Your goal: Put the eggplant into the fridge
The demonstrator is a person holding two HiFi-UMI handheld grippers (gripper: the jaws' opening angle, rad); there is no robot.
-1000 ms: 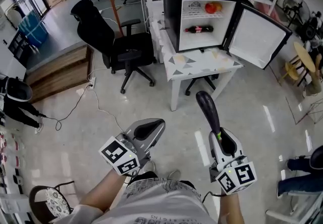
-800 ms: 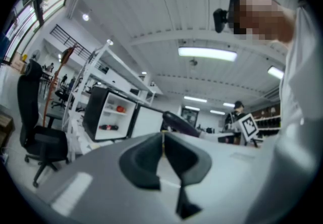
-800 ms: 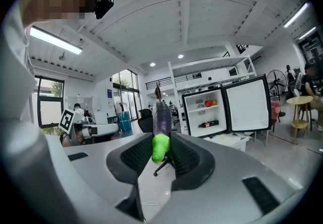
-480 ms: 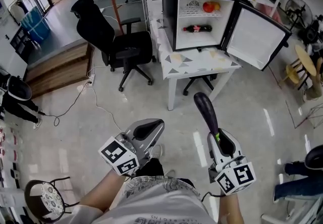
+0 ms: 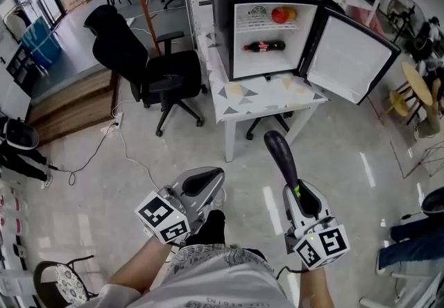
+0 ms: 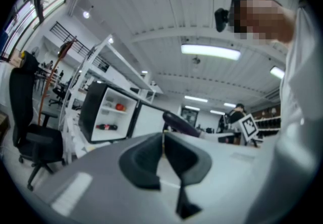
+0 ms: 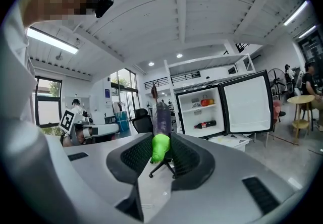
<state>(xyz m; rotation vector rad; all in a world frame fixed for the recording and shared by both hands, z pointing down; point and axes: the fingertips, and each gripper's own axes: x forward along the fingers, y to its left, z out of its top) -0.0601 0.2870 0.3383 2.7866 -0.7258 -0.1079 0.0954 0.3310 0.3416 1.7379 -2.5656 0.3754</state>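
The fridge (image 5: 223,36) and its table (image 5: 267,96) have drawn closer and leftward.

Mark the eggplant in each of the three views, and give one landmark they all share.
Head view: eggplant lower centre-right, standing up from the right gripper.
Left gripper view: eggplant just right of centre, above the jaws.
Right gripper view: eggplant dead centre, its green stem clamped between the jaws.
Shared landmark: the open fridge, which shows in all three views.
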